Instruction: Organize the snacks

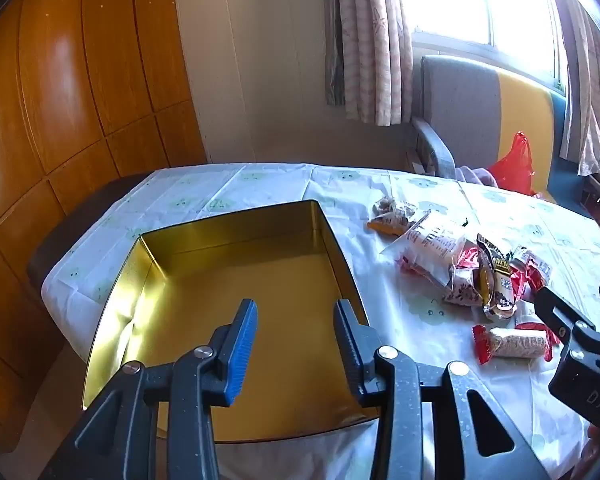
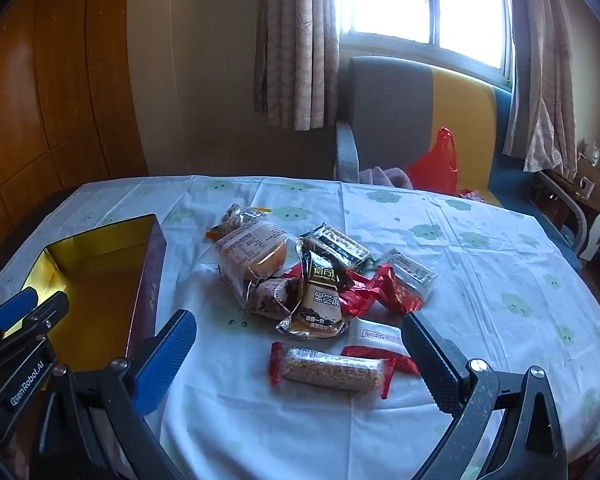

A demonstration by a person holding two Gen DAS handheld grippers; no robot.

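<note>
Two grippers: I have both over the table [image 2: 480, 240], each with nothing between its fingers.
Left gripper [image 1: 296, 340]: I hold it above the near part of the gold tin [image 1: 236, 300]; its jaws stand moderately apart and grip nothing. From the right wrist camera I see it at the left edge [image 2: 24, 316], over the tin [image 2: 96, 280].
Right gripper [image 2: 300, 356]: its jaws are spread wide and hold nothing; the grain bar [image 2: 332, 368] lies on the cloth between the two fingers, apart from both. In the left wrist view it comes in from the right edge [image 1: 572, 300], near the pile.
Gold tin: open, rectangular, shiny gold inside and with nothing in it, dark reddish outside wall, on the left part of the table.
Grain bar: clear wrapper with red ends, lying flat, nearest to me of all the snacks [image 1: 516, 344].
Snack pile [image 2: 316, 276]: loose heap just right of the tin, not touching it; I make out a clear-wrapped bun [image 2: 256, 252], a black-and-gold packet [image 2: 320, 304] on top toward the front, and red wrappers [image 2: 380, 292] on the right side.
Table: covered by a white cloth printed with pale green clouds.
Background: a grey and yellow chair [image 2: 412, 120] with a red plastic bag [image 2: 436, 164] on it, curtains [image 2: 300, 40] by a bright window, wood panelling [image 1: 80, 80] on the left.
</note>
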